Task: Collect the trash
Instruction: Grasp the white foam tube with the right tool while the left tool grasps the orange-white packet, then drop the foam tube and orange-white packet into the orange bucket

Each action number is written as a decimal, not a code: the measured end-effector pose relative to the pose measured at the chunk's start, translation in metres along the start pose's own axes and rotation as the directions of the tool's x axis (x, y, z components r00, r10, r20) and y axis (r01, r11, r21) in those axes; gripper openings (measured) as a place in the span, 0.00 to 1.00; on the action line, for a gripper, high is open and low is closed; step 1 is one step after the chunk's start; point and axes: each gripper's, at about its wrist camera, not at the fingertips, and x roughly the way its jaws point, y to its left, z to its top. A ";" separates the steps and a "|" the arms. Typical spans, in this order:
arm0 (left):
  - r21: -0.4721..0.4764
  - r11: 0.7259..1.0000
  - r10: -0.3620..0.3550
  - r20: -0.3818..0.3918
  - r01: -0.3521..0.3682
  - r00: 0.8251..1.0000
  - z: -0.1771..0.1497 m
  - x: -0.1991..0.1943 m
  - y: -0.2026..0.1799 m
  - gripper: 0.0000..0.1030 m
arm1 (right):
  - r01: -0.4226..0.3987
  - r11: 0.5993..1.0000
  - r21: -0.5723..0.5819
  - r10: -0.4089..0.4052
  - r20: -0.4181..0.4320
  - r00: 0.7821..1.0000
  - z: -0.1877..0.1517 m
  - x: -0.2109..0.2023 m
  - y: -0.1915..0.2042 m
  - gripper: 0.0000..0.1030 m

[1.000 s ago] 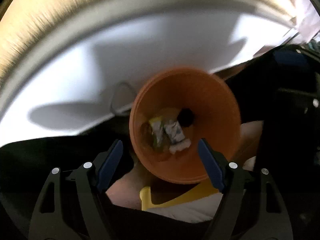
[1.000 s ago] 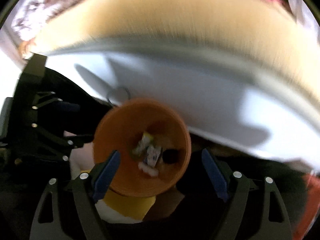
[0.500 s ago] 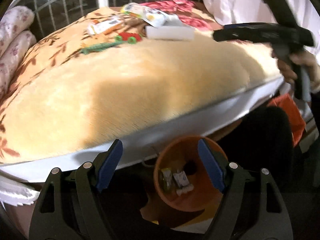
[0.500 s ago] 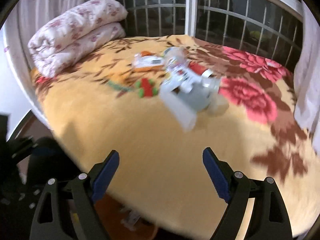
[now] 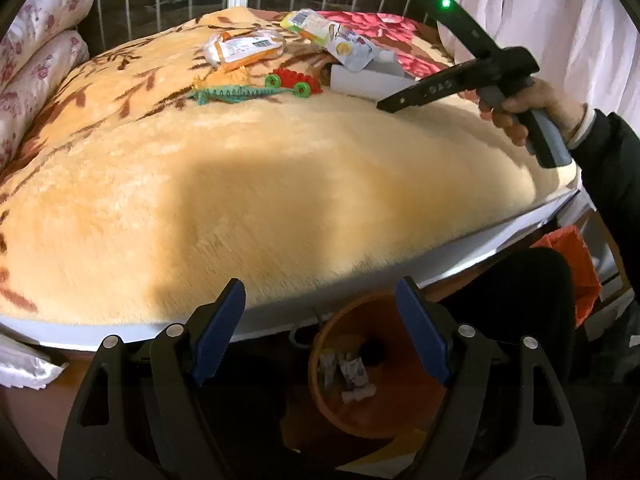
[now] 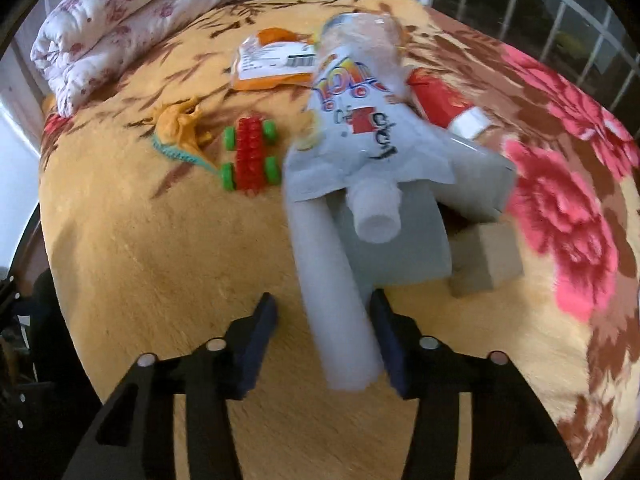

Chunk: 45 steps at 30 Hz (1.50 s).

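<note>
Two grippers in view. Left gripper (image 5: 320, 332) hangs over the bed edge with jaws wide apart and nothing between them; below it sits the orange bin (image 5: 372, 412), scraps of trash in its bottom. Right gripper (image 6: 324, 344) is closing around a white foam tube (image 6: 332, 288); one pad lies against it, the other stands clear. Spouted drink pouch (image 6: 360, 132), orange packet (image 6: 272, 64) and toy car (image 6: 250, 152) lie beyond on the yellow floral blanket (image 6: 160, 260).

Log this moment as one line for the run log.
right claw: closing around white tube on bed | left claw: open, empty, above orange bin
</note>
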 end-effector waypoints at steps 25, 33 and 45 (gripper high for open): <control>0.365 0.904 0.225 0.043 -0.225 0.973 0.250 0.142 0.057 0.87 | -0.219 0.941 0.258 0.118 0.358 0.926 -0.121 -0.092 0.022 0.15; 0.377 0.870 0.330 0.032 -0.317 0.944 0.274 0.186 0.068 0.58 | -0.220 0.936 0.275 0.100 0.390 0.915 -0.126 -0.090 0.027 0.15; 0.204 0.926 0.307 0.085 -0.319 0.948 0.289 0.120 0.084 0.23 | -0.219 0.934 0.283 0.087 0.413 0.906 -0.128 -0.090 0.041 0.15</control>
